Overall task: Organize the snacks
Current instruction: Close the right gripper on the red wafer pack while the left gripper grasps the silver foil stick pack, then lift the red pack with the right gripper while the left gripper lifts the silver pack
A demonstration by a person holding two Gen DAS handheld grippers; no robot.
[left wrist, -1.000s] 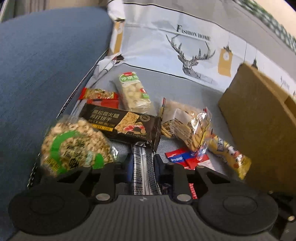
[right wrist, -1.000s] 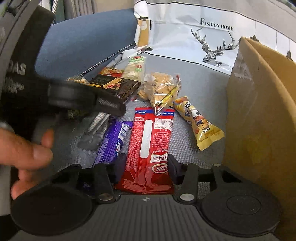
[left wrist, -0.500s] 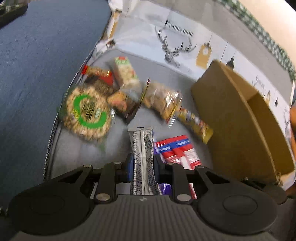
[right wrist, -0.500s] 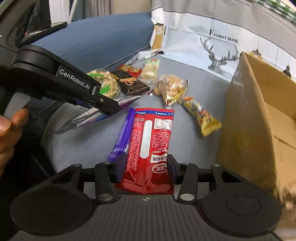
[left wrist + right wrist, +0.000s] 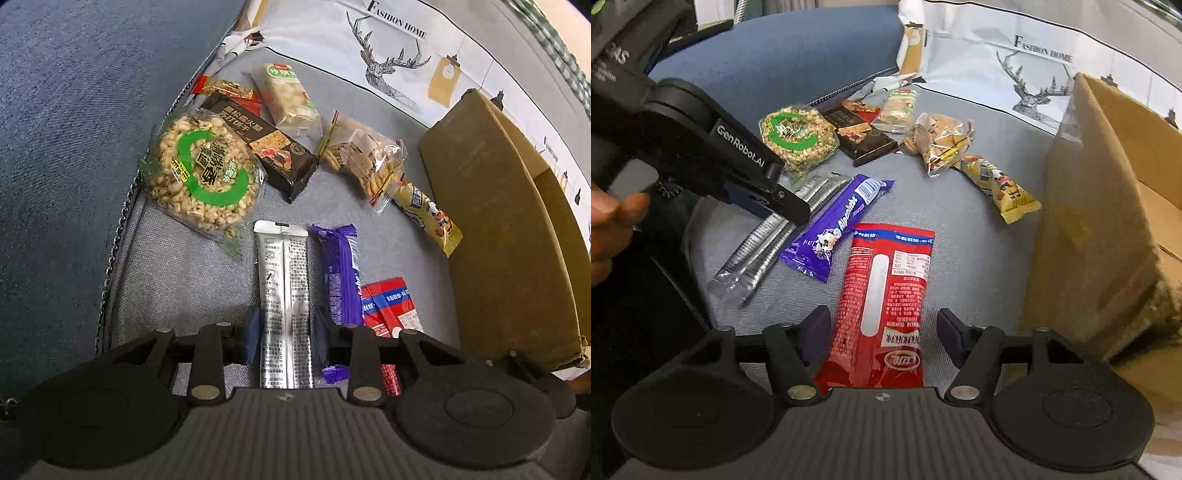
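Observation:
A silver stick packet (image 5: 282, 280) lies flat on the grey cushion (image 5: 184, 280) between the jaws of my left gripper (image 5: 287, 336). Those jaws are opening, and their pads stand just off the packet's edges. A red snack packet (image 5: 886, 288) lies between the jaws of my right gripper (image 5: 882, 334), which are also opening, with a clear gap on each side. A purple bar (image 5: 340, 273) rests between the two packets. In the right wrist view the left gripper's fingers (image 5: 783, 199) hover over the silver packet (image 5: 764, 240).
A cardboard box (image 5: 1100, 206) stands open on the right. Farther back lie a round puffed-grain cake (image 5: 201, 170), a black cracker pack (image 5: 266, 144), a clear biscuit bag (image 5: 362, 162) and a yellow packet (image 5: 424, 214). A person's hand (image 5: 609, 221) holds the left gripper. Blue fabric (image 5: 74, 129) lies to the left.
Both grippers' jaws have widened. The silver packet and the red packet, gripped before, now lie loose on the cushion. Both hands shifted slightly back from the snack pile.

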